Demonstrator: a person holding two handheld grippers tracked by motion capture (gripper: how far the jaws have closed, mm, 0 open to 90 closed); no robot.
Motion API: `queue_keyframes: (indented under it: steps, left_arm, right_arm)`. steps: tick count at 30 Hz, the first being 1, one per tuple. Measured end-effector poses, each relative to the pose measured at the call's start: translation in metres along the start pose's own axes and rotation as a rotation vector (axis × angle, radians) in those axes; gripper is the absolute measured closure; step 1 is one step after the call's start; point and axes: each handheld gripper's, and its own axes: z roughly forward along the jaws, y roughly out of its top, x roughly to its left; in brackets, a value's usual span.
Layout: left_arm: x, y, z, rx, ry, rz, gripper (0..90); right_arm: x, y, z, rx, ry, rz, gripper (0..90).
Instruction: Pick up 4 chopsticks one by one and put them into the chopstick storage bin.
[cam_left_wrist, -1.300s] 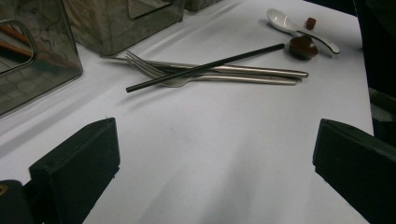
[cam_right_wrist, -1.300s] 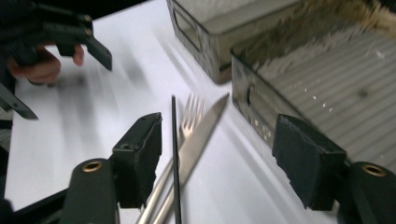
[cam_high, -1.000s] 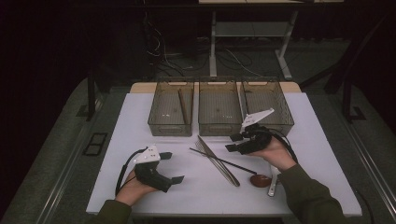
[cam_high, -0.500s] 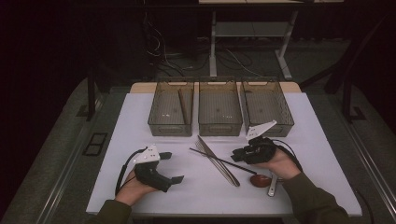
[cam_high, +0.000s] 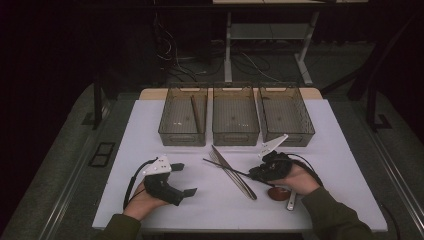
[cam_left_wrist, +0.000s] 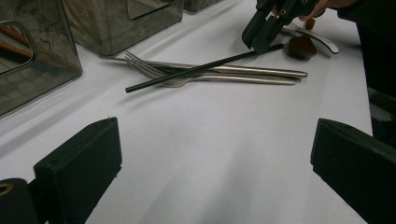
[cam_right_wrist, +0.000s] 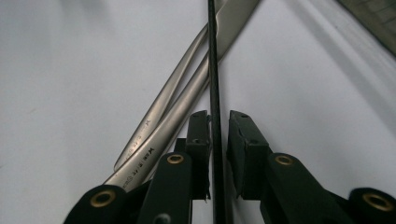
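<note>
A black chopstick (cam_high: 227, 167) (cam_left_wrist: 201, 69) lies across a steel fork (cam_high: 214, 156) (cam_left_wrist: 140, 63) and knife (cam_high: 239, 179) (cam_left_wrist: 261, 71) in the middle of the white mat. My right gripper (cam_high: 253, 175) (cam_left_wrist: 261, 35) (cam_right_wrist: 218, 121) is low over the chopstick's near end. Its jaws have just been closing and now flank the chopstick (cam_right_wrist: 212, 56), with a thin gap still showing on one side. My left gripper (cam_high: 184, 179) (cam_left_wrist: 215, 154) rests open on the mat at the left, nothing between its jaws.
Three clear bins (cam_high: 235, 117) stand in a row at the back; the left bin (cam_high: 172, 120) holds a brown chopstick (cam_high: 196, 114). A spoon (cam_high: 291, 200) (cam_left_wrist: 317, 39) and a small brown piece (cam_high: 277, 192) (cam_left_wrist: 301, 46) lie by the right hand.
My right gripper has come down and toward the near edge onto the black chopstick, and its jaws have narrowed around it. The left gripper has not moved.
</note>
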Motion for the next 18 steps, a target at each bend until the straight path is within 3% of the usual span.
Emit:
queue_keyframes:
  steps: [8,18]
  left_arm:
    - [-0.0001,-0.0001,0.0003,0.002,-0.001,-0.001,1.2]
    - [0.0000,-0.0001,0.0006,0.004,-0.003,0.001,1.2]
  right_arm:
    - [0.0010,-0.0003,0.0069,0.042,-0.007,-0.028,79.0]
    - [0.0040,0.0006,0.0075,0.052,-0.030,-0.058,81.7]
